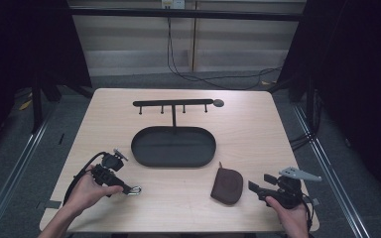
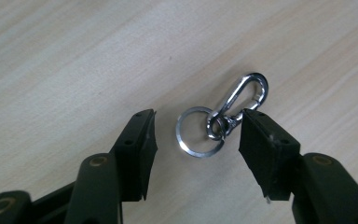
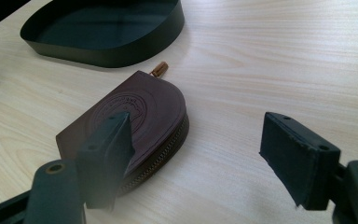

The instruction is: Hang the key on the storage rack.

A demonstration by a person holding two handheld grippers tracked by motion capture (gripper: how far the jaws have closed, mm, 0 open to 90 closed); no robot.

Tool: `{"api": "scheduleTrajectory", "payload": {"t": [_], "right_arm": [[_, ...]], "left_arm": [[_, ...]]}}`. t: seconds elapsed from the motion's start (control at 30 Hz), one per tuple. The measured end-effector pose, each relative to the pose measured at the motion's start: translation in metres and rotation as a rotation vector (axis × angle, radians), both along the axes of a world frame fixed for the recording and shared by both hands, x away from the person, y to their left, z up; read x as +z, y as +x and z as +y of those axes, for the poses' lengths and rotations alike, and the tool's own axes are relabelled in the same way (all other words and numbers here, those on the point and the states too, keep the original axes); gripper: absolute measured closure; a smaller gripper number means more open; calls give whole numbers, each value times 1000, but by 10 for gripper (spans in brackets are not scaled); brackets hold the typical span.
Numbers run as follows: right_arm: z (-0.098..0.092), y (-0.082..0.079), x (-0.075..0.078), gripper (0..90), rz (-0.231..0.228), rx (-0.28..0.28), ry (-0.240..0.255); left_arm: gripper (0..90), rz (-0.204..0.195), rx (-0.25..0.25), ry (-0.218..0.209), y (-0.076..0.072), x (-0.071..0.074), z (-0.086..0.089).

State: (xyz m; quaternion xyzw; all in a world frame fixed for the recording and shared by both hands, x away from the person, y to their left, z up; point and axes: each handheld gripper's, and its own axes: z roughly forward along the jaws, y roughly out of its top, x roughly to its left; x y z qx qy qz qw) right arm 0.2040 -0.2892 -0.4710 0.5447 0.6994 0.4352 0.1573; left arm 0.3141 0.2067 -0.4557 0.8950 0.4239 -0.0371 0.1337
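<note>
Pale wood table [image 1: 258, 124], dark curtains either side, cables on the floor behind. Landmark: black oval tray [image 1: 173, 147] mid-table, with a hook rack [image 1: 172, 103] standing at its far edge.

Left gripper [image 1: 133, 190] is near-left of the tray, down low at the table. In my left gripper view its jaws stand partly open, straddling a silver key ring [image 2: 199, 133] with a snap clip [image 2: 242, 99] attached. Ring lies flat on the wood between the pads. Left pad is clear of the ring; right pad sits right against the clip's swivel end, and I cannot tell if it actually touches. Nothing clamped. I'm not holding it.

Right gripper [image 1: 256, 189] is near-right of the tray, my hand [image 1: 290, 217] under it, grey plate on top. Jaws wide open, holding nothing. A brown leather zip pouch [image 3: 135, 123] lies flat just in front of its left jaw, between gripper and tray, zip pull pointing toward the tray. In the high view the pouch [image 1: 227, 185] sits just beside the gripper's tips, apart from the tray.
</note>
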Motion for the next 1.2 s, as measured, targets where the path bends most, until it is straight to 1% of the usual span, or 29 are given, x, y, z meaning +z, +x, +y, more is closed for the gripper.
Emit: {"api": "scheduleTrajectory", "payload": {"t": [0.03, 0.07, 0.13, 0.2, 0.27, 0.33, 0.37, 0.4, 0.43, 0.57, 0.63, 0.67, 0.7, 0.77, 0.83, 0.87, 1.03, 1.1, 1.13, 1.2], "right_arm": [[0, 0, 0, 250, 0, 0, 0], [0, 0, 0, 249, 0, 0, 0], [0, 0, 0, 246, 3, 0, 1], [1, 0, 0, 243, 6, 0, -1], [0, 0, 0, 242, 5, -3, 1], [0, 0, 0, 241, 9, -5, -2], [0, 0, 0, 241, 9, -5, -2], [0, 0, 0, 241, 9, -5, -3], [1, 0, 0, 241, 8, -5, -5], [1, 0, -1, 238, 10, -3, -4], [1, 0, 0, 238, 10, 2, -5], [1, 0, 0, 237, 11, 1, -5], [1, 1, -1, 238, 13, 2, -4], [1, 1, -1, 238, 12, 4, -4], [1, 1, -1, 237, 13, 3, -4], [1, 1, -1, 237, 14, 4, -4], [1, 1, -1, 237, 15, 4, -6], [1, 1, -1, 237, 16, 4, -8], [1, 1, -1, 237, 20, 2, -8], [2, 1, -1, 237, 21, 2, -8]], "left_arm": [[460, 0, 0, 0, 0, 0, 0], [460, 7, -8, 10, 1, -1, 0], [459, 16, -8, 17, 2, -3, 0], [459, 16, -4, 23, 2, -4, -2], [460, 22, -13, 40, 2, -5, -4], [468, 31, -13, 42, 2, -7, -5], [468, 27, -14, 47, 2, -8, -6], [476, 35, -22, 49, 2, -9, -6], [478, 31, -17, 46, 2, -9, -7], [499, 29, -28, 61, 2, -9, -9], [539, 42, -36, 59, 2, -8, -10], [554, 41, -45, 57, 2, -8, -11], [574, 40, -42, 57, 1, -8, -11], [581, 44, -46, 57, 2, -8, -12], [621, 47, -55, 47, 4, -7, -10], [633, 56, -52, 47, 5, -7, -9], [636, 63, -61, 46, 6, -7, -9], [650, 65, -63, 31, 7, -5, -9], [776, 58, -68, 23, 8, -3, -9], [767, 58, -79, 23, 8, -1, -9]]}}
